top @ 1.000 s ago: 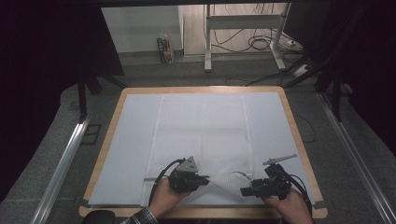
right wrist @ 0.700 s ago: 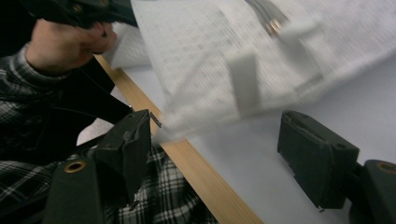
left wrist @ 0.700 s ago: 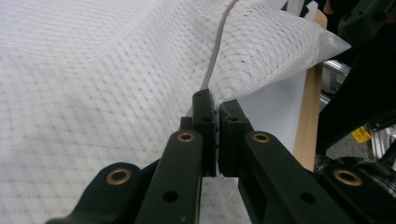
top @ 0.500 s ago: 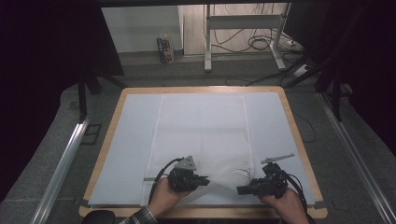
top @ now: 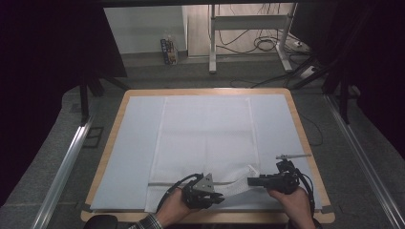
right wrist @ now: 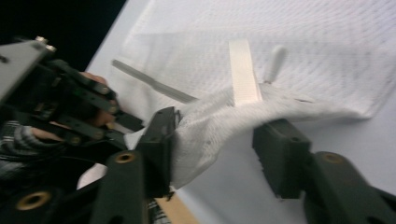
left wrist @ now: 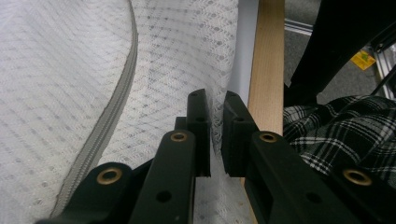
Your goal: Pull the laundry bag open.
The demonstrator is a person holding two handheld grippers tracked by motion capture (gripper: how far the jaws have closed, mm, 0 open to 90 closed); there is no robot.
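Note:
A white mesh bag (top: 205, 138) lies flat on a pale sheet over the table, its grey zipper (top: 165, 183) running along the near left part. My left gripper (top: 218, 197) is at the bag's near edge; in the left gripper view its jaws (left wrist: 216, 135) are shut on a fold of the mesh bag (left wrist: 177, 51), next to the zipper (left wrist: 112, 116). My right gripper (top: 251, 181) points left toward it. Its jaws (right wrist: 219, 154) stand open around a bunched roll of the mesh (right wrist: 210, 126), which rests against one jaw. A white strap (right wrist: 243, 70) crosses that roll.
The wooden table edge (top: 305, 138) frames the pale sheet (top: 133, 143). A thin metal rod (top: 292, 156) lies near the right edge, just beyond my right hand. A checked sleeve (left wrist: 345, 135) and the table's near rim (left wrist: 267, 60) sit close by the left gripper.
My right gripper has slid left toward the left one, and the bag's near edge has bunched up between them. The left gripper has barely moved.

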